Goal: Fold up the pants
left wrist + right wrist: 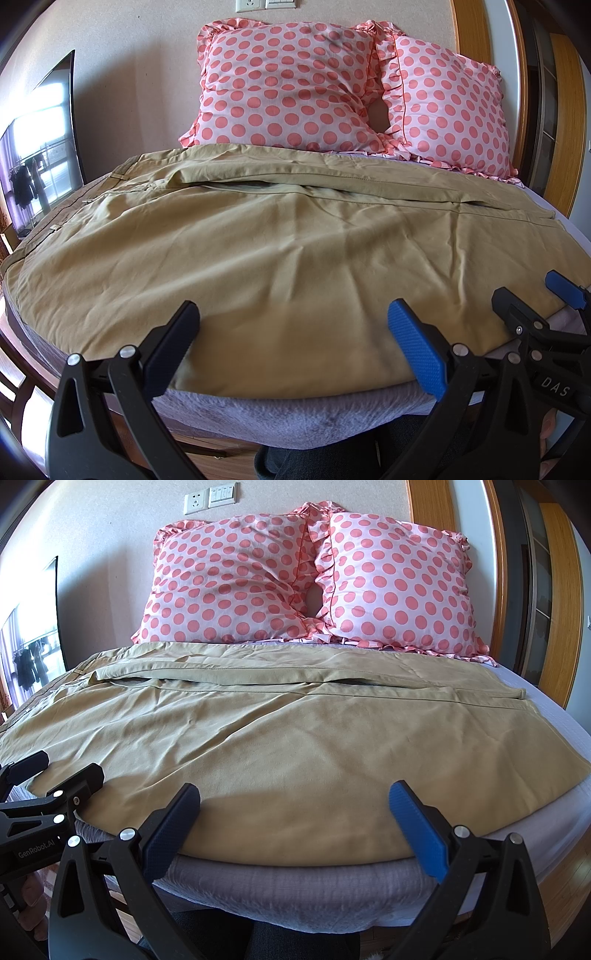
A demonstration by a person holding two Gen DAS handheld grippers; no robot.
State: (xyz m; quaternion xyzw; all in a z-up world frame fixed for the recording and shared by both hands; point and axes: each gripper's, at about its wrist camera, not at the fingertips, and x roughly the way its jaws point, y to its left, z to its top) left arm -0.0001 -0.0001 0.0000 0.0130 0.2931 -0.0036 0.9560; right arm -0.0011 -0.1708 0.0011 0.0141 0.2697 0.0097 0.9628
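Khaki pants (288, 240) lie spread flat across the bed, waistband at the left, leg ends at the right; they also show in the right wrist view (295, 738). One leg lies nearer me, the other behind it. My left gripper (293, 321) is open and empty, its jaws wide apart above the near edge of the pants. My right gripper (295, 801) is open and empty over the same near edge, further right. Each gripper shows in the other's view: the right one (532, 295) at the right, the left one (62, 771) at the left.
The bed has a lilac sheet (303, 893) with its front edge just below the grippers. Two pink polka-dot pillows (288, 85) (399, 587) lean on the wall behind. A mirror (40, 147) stands at the left, a wooden door frame (498, 572) at the right.
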